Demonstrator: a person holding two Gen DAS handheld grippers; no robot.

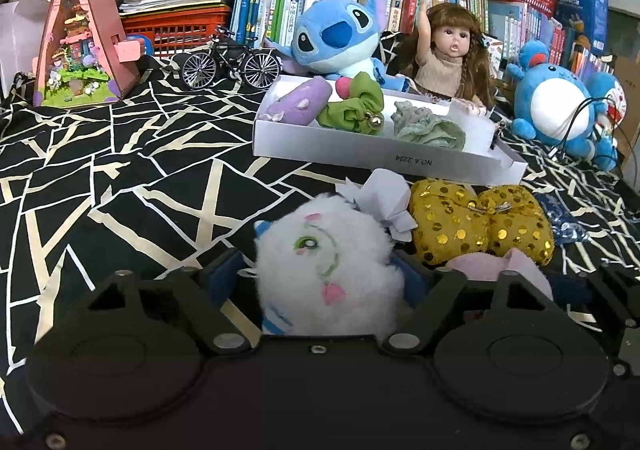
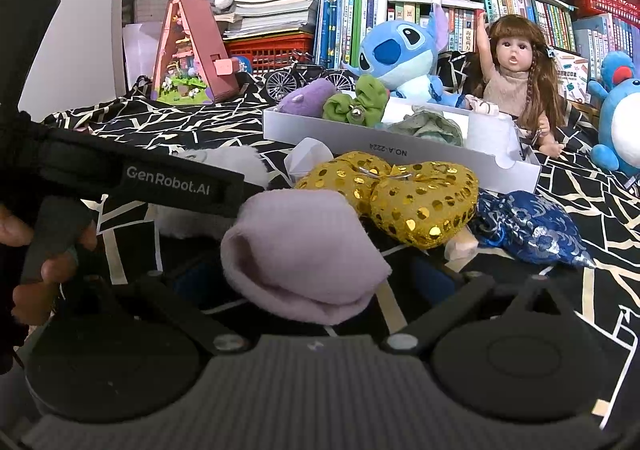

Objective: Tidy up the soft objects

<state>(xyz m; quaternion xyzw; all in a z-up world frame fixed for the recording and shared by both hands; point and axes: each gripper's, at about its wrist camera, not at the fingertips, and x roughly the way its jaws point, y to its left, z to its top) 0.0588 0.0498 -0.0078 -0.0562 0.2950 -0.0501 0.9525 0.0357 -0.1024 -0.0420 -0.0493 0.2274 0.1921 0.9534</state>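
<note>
The white box (image 1: 360,154) lies well ahead of both pairs of fingers on the desk (image 1: 120,170) and already holds three soft things: a purple plush (image 1: 298,104), a green scrunchie (image 1: 354,106) and a pale green cloth (image 1: 428,124). The gold sequin bow (image 2: 400,190) and the blue brocade pouch (image 2: 532,226) are not yet sorted, between the fingers and the box. The left gripper (image 1: 328,278) seems clamped on the white fluffy toy (image 1: 328,262), and the right gripper (image 2: 312,278) on the pink sock (image 2: 300,254), so I judge the task about half done
</note>
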